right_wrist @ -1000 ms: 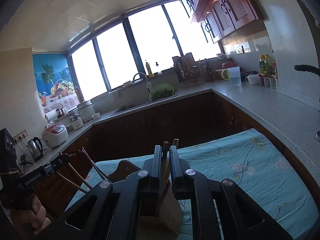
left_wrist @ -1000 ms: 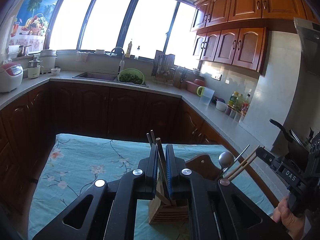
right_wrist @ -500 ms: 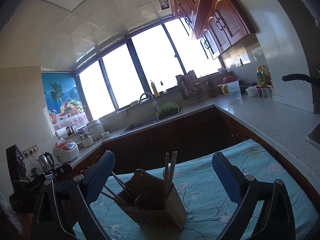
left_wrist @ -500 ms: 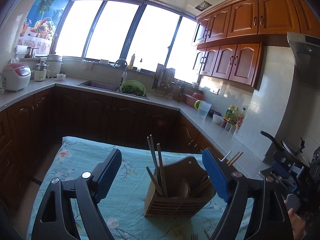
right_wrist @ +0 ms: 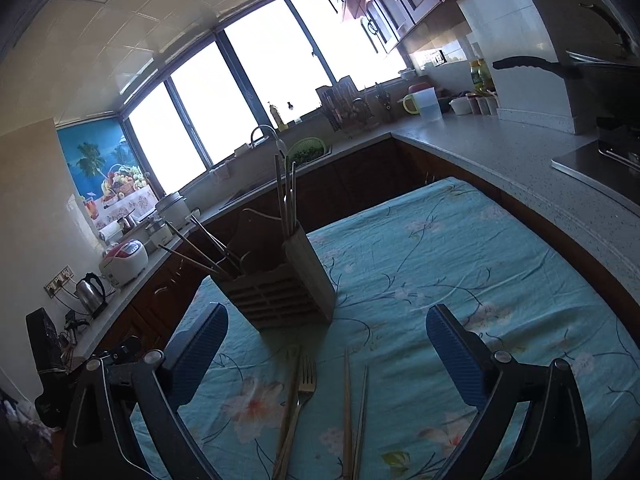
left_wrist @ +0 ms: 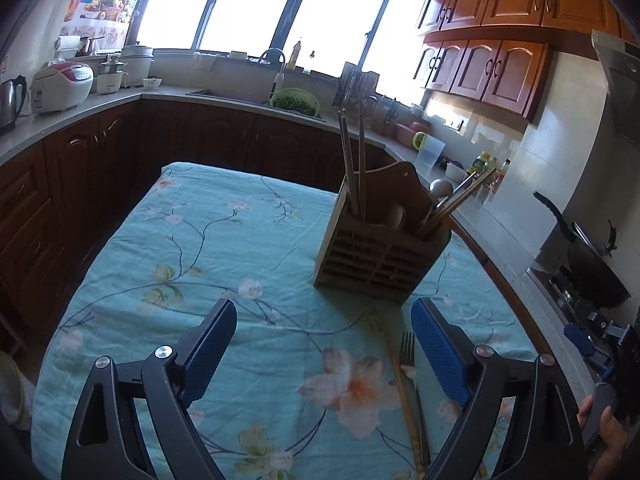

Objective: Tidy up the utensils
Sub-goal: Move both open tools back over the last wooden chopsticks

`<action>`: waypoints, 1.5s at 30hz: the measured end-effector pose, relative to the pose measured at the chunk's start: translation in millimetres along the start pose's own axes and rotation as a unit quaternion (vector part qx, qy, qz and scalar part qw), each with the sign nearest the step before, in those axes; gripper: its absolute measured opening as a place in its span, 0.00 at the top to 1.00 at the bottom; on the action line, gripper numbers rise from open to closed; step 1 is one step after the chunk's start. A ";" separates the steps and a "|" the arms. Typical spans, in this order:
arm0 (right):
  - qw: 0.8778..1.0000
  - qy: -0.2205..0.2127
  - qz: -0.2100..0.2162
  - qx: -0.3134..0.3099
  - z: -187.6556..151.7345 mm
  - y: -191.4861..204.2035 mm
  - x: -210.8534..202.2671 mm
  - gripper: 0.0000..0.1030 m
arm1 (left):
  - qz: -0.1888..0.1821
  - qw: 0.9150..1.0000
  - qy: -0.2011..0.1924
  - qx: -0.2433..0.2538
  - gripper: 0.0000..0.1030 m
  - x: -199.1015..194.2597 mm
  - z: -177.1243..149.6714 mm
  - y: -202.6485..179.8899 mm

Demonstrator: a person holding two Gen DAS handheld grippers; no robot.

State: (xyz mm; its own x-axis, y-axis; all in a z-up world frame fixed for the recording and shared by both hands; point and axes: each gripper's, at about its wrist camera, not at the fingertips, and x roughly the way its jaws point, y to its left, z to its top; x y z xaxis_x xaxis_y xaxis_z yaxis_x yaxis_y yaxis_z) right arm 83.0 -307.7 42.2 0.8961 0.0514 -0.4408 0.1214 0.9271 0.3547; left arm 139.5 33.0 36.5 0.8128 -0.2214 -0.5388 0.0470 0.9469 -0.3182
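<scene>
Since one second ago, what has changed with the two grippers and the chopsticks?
Both grippers, left gripper and right gripper, opened, released their chopsticks into the wooden holder and drew back. The holder stayed put; the fork lies on the tablecloth.

Both wrist views look down from near, left and right, sharing the utensil holder (left_wrist: 380,256) (right_wrist: 280,292).

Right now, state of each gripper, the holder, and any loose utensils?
left gripper: open, empty
right gripper: open, empty
wooden holder: upright on tablecloth, holding chopsticks and spoons
fork: flat on tablecloth, outside holder
loose chopsticks: flat on tablecloth beside fork
</scene>
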 end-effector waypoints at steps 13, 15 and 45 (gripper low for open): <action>0.998 0.049 -0.026 -0.001 -59.9 -21.6 -11.6 0.03 | -0.003 0.997 0.071 0.004 0.13 12.0 -30.3 -11.0; 0.998 0.054 -0.028 -0.004 -63.7 -23.2 -10.1 0.03 | -0.002 0.997 0.080 0.009 0.13 17.8 -33.6 -15.6; 0.991 0.129 -0.046 -0.010 -61.4 -35.0 38.4 0.67 | 0.029 0.964 0.184 0.188 0.72 134.5 -55.3 -97.7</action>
State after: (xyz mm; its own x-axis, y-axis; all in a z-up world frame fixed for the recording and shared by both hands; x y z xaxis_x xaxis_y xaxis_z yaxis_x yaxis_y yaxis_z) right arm 87.0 -315.3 -37.8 0.7424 0.0570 -0.6676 0.1866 0.9394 0.2877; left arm 212.1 -102.2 -48.1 0.5625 -0.1688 -0.8094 0.2711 0.9625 -0.0124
